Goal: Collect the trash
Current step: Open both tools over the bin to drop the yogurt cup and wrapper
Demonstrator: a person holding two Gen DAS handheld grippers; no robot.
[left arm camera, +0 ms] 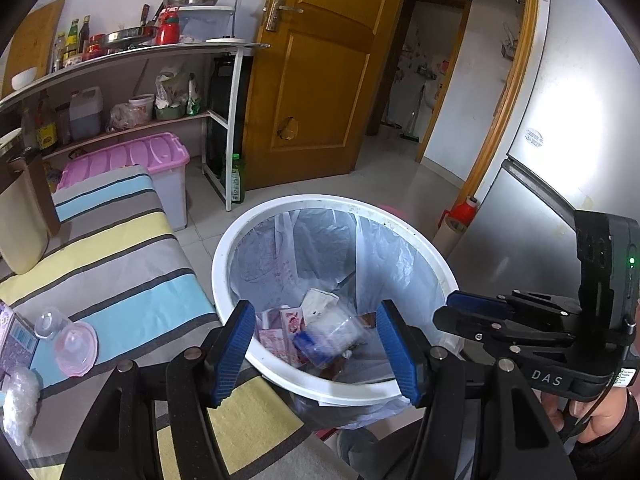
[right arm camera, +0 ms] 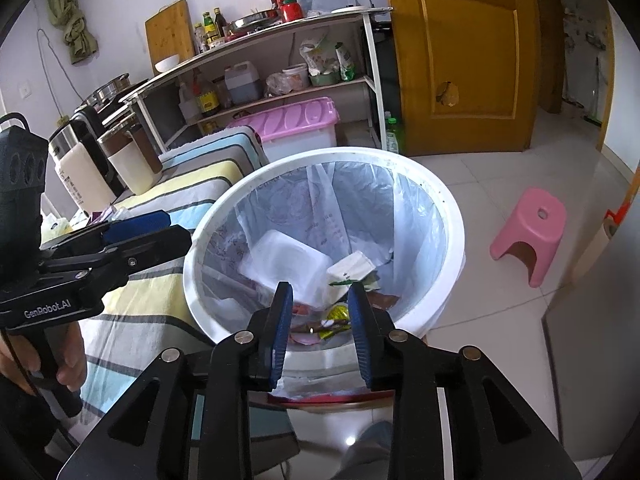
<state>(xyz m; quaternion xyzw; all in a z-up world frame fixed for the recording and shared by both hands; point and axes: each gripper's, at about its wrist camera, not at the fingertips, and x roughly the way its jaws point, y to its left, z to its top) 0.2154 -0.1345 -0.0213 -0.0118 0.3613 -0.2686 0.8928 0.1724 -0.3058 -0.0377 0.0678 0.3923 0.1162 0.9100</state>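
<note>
A white trash bin (left arm camera: pixel 224 264) (right arm camera: pixel 452 208) with a clear liner stands on the floor beside the striped table. My left gripper (left arm camera: pixel 316 320) hangs over its near rim, open wide, with nothing between the pads. Below it in the bin lie pink cartons (left arm camera: pixel 280 328) and a blurred clear plastic piece (left arm camera: pixel 336 328). My right gripper (right arm camera: pixel 320 296) is over the same rim, open by a narrow gap and empty. Under it are a white foam box (right arm camera: pixel 284 260) and a paper wrapper (right arm camera: pixel 352 268). On the table, clear plastic lids (left arm camera: pixel 76 346) and a purple box (left arm camera: pixel 16 336) lie.
The striped cloth table (left arm camera: pixel 120 248) adjoins the bin on the left, with kettles (right arm camera: pixel 80 172) at its far end. A pink-lidded storage box (left arm camera: pixel 160 160) and a loaded shelf stand behind. A pink stool (right arm camera: pixel 528 232) and a fridge (left arm camera: pixel 560 160) are to the right.
</note>
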